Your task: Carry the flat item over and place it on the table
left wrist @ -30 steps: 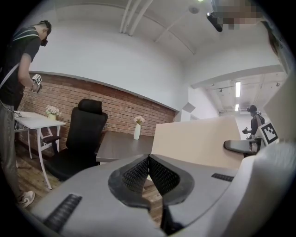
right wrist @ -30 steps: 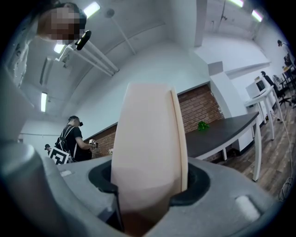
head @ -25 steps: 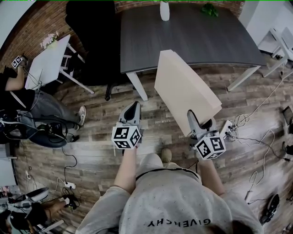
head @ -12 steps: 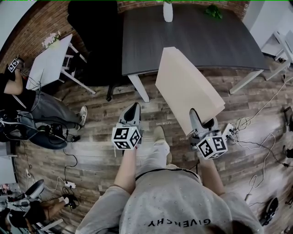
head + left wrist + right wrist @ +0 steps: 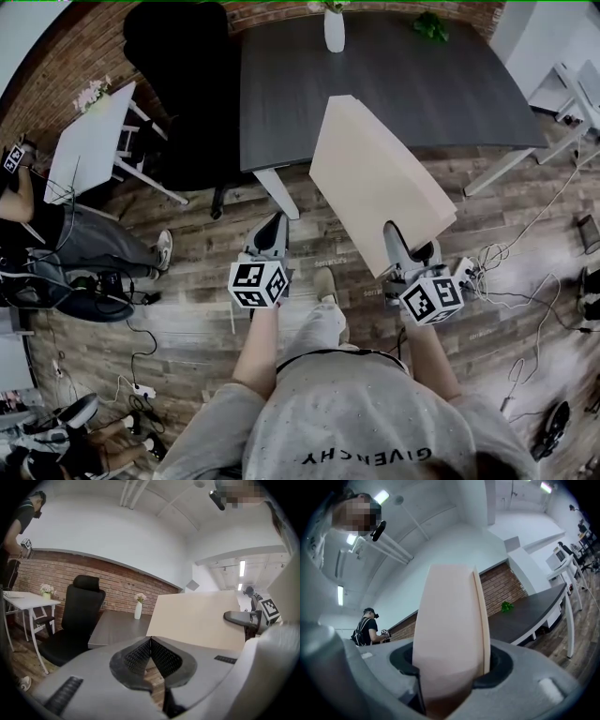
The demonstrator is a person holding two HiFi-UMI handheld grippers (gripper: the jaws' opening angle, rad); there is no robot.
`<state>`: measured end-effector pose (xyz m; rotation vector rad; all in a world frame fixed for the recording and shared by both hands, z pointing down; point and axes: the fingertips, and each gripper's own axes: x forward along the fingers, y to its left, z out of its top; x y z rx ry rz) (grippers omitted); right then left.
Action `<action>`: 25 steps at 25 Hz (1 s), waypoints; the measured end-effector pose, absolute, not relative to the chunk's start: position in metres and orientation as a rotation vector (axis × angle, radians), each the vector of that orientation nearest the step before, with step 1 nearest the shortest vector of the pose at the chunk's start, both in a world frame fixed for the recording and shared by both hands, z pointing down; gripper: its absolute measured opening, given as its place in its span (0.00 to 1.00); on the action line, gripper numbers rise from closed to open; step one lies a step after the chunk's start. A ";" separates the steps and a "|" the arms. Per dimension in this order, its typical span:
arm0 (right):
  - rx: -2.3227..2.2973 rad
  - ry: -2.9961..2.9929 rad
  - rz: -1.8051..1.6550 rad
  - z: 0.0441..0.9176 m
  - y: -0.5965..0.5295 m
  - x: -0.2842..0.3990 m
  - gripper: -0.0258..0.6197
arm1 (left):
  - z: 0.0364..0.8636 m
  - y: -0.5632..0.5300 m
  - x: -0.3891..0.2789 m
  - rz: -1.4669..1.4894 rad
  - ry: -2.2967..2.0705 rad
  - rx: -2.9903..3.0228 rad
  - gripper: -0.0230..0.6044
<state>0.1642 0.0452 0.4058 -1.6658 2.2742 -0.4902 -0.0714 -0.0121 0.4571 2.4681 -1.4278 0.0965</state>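
R gripper (image 5: 412, 251), lower right of head view: jaws wide, clamped on lower end of beige flat board (image 5: 375, 178). Board tilts up thru frame centre, its top end overlapping near edge of dark table (image 5: 450, 84) at top. L gripper (image 5: 270, 232), lower centre-left: jaws together, nothing btwn them. Shirt (image 5: 356, 412) print, bottom centre, reads GIVENCHY upside down.

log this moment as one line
phase: carry | right claw: shut on flat panel | left claw: shut, empty | dark table: ahead, panel not yet down
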 end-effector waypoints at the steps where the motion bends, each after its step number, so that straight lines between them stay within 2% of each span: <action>1: -1.664 2.265 -0.505 0.407 0.041 0.165 0.46 | 0.459 -0.017 -0.072 0.101 -1.426 2.464 0.03; 25: -1.662 1.954 -0.786 0.432 -0.099 0.171 0.46 | 0.478 -0.158 -0.050 0.144 -1.277 2.499 0.03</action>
